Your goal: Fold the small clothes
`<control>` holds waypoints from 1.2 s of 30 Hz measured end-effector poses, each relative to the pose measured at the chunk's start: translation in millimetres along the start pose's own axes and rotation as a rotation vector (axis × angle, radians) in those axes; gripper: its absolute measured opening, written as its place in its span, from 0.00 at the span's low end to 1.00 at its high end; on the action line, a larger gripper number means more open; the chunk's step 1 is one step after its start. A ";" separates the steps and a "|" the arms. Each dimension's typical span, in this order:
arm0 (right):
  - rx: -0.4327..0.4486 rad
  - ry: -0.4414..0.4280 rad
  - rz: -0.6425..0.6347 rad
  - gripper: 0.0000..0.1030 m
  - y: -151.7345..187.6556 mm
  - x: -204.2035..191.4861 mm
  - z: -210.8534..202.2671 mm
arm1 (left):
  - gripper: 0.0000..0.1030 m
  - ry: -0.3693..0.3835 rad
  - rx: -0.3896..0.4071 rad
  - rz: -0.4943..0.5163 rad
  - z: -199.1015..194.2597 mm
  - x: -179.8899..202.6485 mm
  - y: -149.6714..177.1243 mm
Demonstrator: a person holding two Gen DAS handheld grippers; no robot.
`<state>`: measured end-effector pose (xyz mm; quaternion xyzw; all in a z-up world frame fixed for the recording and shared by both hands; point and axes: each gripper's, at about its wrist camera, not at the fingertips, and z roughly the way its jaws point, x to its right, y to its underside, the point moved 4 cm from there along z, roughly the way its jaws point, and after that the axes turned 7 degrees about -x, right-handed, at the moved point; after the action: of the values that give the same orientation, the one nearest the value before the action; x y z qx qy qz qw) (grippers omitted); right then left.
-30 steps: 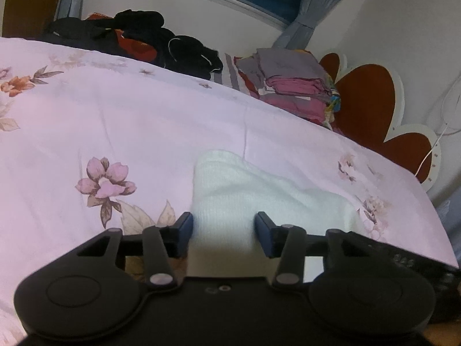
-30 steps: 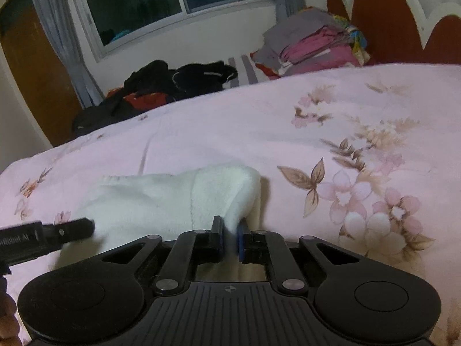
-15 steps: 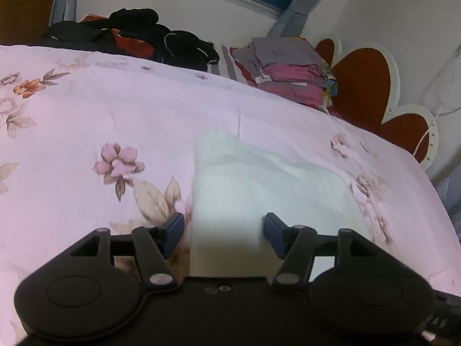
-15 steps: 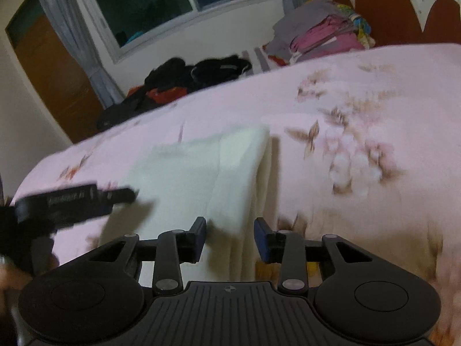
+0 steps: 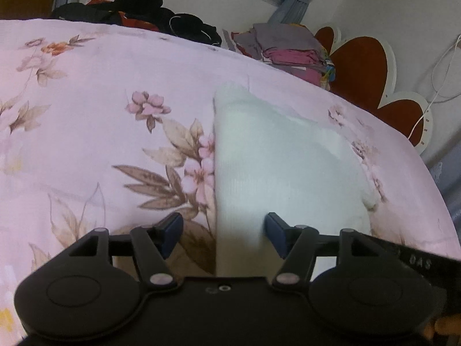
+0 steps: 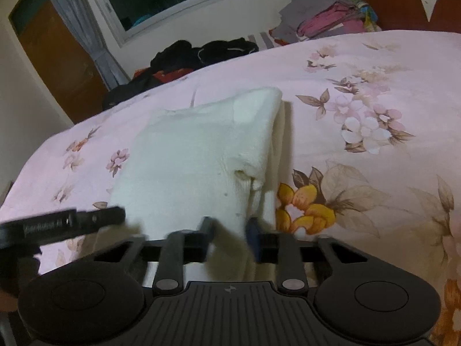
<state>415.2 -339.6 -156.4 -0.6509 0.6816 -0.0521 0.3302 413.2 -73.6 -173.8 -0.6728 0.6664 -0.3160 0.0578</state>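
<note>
White garment (image 6: 201,155) between closing right claw (image 6: 229,238), near edge in gap

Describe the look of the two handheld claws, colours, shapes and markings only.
Both are matte black plastic. The left claw has two round discs at its base, angled linkage bars with silver pivot pins and dark blue pads. The right claw is the same build, plus a ribbed centre plate with a small crosshair mark. Pale lettering, too blurred to read, runs along each one's side.
</note>
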 end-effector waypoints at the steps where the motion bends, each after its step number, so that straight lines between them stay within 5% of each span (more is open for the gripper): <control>1: -0.014 -0.006 0.014 0.20 -1.4 2.5 3.0 | 0.61 -0.001 0.001 0.002 -0.2 0.5 1.2; 3: -0.029 -0.004 0.028 0.07 -4.0 7.4 5.7 | 0.61 -0.006 0.002 0.008 -0.2 2.4 2.7; 5: -0.015 0.024 0.003 0.05 -8.0 7.1 -0.6 | 0.61 0.002 -0.004 0.010 -0.5 5.0 4.3; 9: 0.018 0.083 -0.079 0.04 -10.9 4.0 -15.6 | 0.61 0.027 -0.019 0.016 0.4 15.9 12.9; 11: -0.052 0.079 -0.057 0.04 -1.6 13.8 0.3 | 0.61 0.016 -0.023 0.045 4.5 21.0 18.1; 19: -0.011 0.056 0.031 0.07 14.8 20.5 -23.3 | 0.60 0.001 -0.025 0.071 3.7 23.4 23.6; 27: -0.049 0.103 -0.025 0.06 41.3 18.5 -26.0 | 0.61 -0.018 -0.027 0.115 4.3 27.9 27.8; 36: 0.028 0.073 0.016 0.07 17.3 16.9 -48.9 | 0.59 -0.001 0.017 0.100 -21.1 31.3 11.6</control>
<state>376.2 -370.1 -133.6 -0.6384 0.6975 -0.0827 0.3147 389.9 -96.8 -152.0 -0.6384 0.6965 -0.3179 0.0797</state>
